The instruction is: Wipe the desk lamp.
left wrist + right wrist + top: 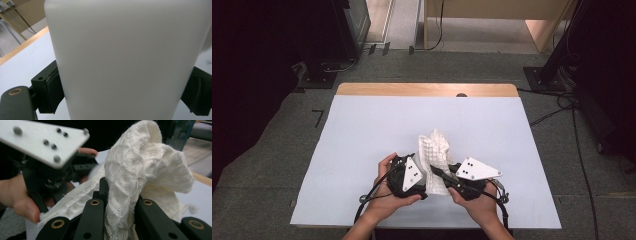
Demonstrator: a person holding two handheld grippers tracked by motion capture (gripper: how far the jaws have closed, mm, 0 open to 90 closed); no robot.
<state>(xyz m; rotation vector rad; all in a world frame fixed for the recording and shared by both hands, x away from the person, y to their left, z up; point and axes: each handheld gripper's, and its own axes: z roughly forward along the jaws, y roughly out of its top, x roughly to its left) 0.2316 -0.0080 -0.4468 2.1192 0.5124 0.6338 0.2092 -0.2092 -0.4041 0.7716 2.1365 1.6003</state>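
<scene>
A white waffle-knit cloth stands bunched up near the table's front middle. My right gripper comes at it from the right. In the right gripper view the cloth runs down between the jaws of that gripper, which is shut on it. My left gripper sits just left of the cloth, a hand around it. In the left gripper view a smooth white rounded object sits clamped between the pads of that gripper. The left gripper's plate and the hand lie close behind the cloth.
A white sheet covers the table, with a wooden strip bare along the far edge. Black stands and cables lie on the grey floor around it. Light wooden furniture stands beyond.
</scene>
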